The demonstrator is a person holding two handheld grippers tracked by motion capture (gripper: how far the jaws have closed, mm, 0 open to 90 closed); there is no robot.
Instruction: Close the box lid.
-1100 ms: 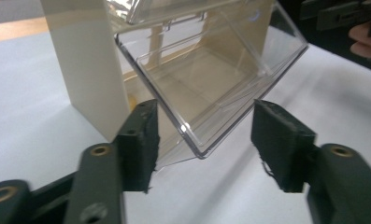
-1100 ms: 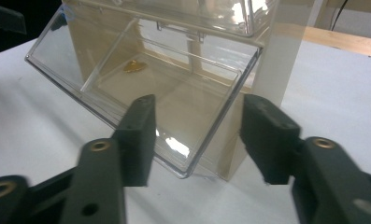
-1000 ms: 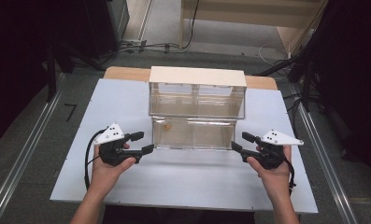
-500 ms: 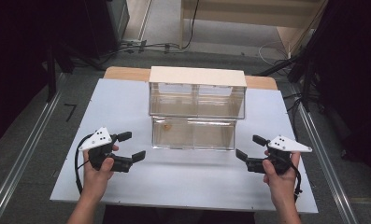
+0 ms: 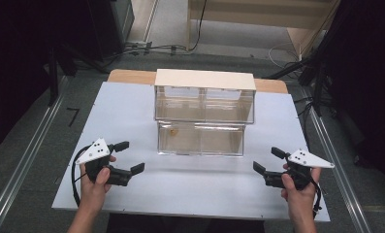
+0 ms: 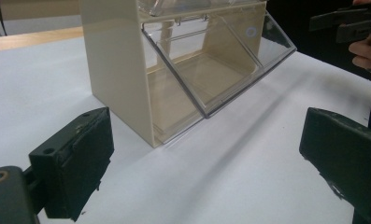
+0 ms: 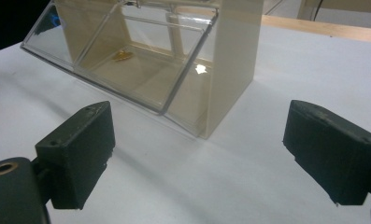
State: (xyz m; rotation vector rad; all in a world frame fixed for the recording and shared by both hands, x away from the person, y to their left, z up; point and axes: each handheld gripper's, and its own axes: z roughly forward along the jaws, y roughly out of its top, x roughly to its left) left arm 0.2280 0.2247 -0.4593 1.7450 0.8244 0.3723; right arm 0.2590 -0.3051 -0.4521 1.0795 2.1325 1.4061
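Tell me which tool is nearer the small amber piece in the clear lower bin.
Left. The left tool sits off the bin's left front corner, nearer the amber piece; the right tool is off the far right corner.

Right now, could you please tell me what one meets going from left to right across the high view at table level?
Left tongs → clear bin → right tongs.

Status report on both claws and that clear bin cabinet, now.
Left claw and right claw just opened, nothing between the jaws. Bin cabinet on the table, apart from both. Small amber piece inside the lower bin. Nothing in the way.
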